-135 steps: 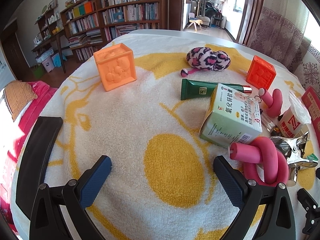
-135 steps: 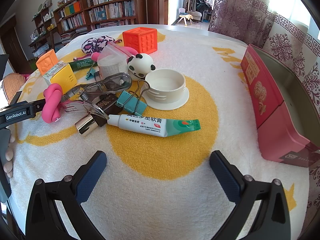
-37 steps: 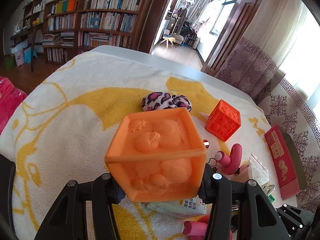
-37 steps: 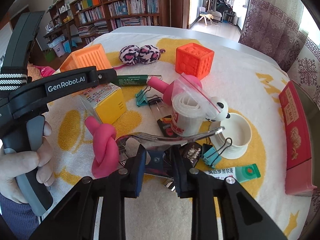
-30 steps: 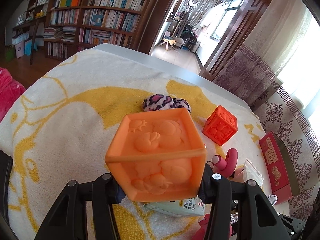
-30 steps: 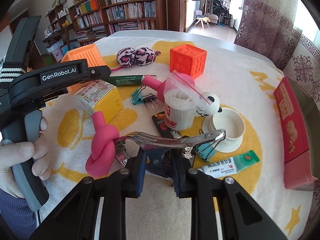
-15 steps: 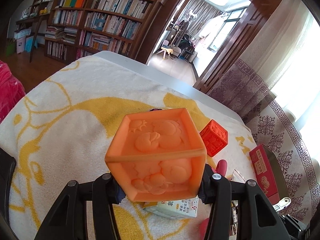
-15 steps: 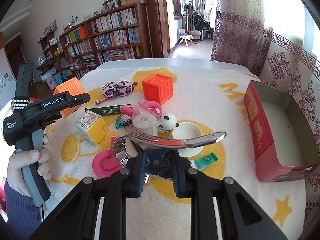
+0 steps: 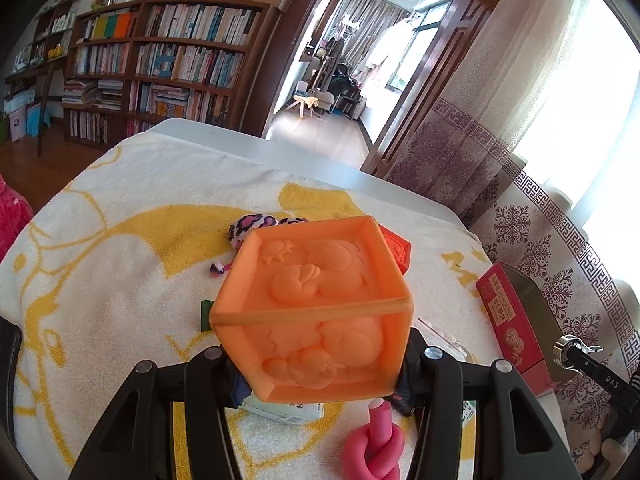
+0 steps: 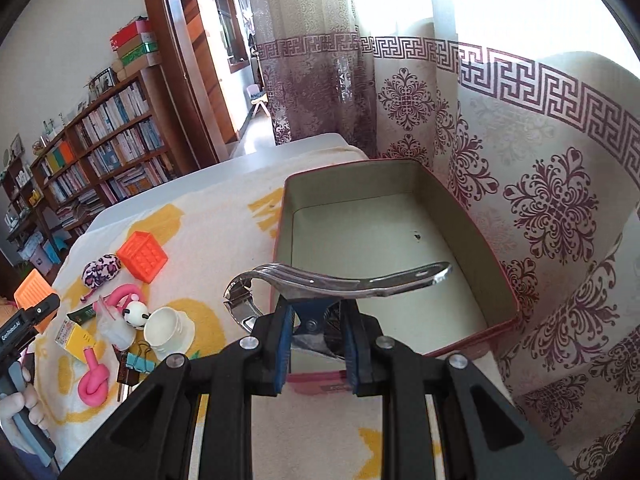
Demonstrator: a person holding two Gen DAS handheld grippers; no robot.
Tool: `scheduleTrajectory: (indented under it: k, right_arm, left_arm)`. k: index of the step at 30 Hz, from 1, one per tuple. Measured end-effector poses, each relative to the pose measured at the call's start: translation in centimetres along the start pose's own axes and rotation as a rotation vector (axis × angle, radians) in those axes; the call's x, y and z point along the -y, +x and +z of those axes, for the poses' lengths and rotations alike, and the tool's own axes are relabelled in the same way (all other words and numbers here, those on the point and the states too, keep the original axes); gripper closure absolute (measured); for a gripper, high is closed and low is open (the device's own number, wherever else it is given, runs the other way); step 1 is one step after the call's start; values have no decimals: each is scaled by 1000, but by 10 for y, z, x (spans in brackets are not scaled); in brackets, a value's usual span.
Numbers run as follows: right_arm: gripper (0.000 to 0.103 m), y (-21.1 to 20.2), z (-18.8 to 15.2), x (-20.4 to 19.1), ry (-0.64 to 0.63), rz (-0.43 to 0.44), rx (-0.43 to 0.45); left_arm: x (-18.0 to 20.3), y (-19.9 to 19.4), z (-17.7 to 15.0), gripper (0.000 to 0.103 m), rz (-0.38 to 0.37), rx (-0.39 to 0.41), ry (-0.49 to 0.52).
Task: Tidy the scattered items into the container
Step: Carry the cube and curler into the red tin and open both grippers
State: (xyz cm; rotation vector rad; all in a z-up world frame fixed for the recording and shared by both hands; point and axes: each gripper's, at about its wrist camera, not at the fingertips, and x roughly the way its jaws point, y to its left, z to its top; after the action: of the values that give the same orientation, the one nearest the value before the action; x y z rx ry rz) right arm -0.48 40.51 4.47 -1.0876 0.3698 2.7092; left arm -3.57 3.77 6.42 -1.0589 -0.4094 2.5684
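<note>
In the left wrist view, my left gripper (image 9: 320, 376) is shut on a soft orange cube (image 9: 316, 308) with embossed figures, held up above the towel. My right gripper (image 10: 318, 332) is shut on a shiny metal spring clamp (image 10: 340, 280), whose long curved handle lies crosswise. The clamp hangs over the near end of the red tin box (image 10: 380, 232), whose pale inside holds nothing. That box (image 9: 508, 312) also shows at the right of the left wrist view. At the left edge of the right wrist view, a hand (image 10: 16, 400) holds the left gripper with the cube (image 10: 32, 288).
On the yellow-and-white towel lie a red-orange cube (image 10: 142, 256), leopard plush (image 10: 101, 269), panda toy (image 10: 136, 314), white cup (image 10: 168, 328), yellow carton (image 10: 76, 338), binder clip (image 10: 140, 362) and pink knotted toy (image 10: 94, 380). Curtains hang right behind the box.
My right gripper has swung right with the clamp, from above the pile to over the red box. The left gripper has lifted the orange cube a little.
</note>
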Motion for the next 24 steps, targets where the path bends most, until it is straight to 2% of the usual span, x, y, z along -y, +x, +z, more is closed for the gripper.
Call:
scheduleTrajectory:
  k: [6,17,24]
  right_arm:
    - [78,19,9,33,34,3,-40]
    - [77,43,5,46,10,71,-136]
    - [63,37,3,60,27,91,-109]
  left_arm:
    - [52,1,-2,48,-62,-25,81]
    - [142,15,-5,48,-141,-61,216]
    - [184,32,-9,48,-165,-90,275]
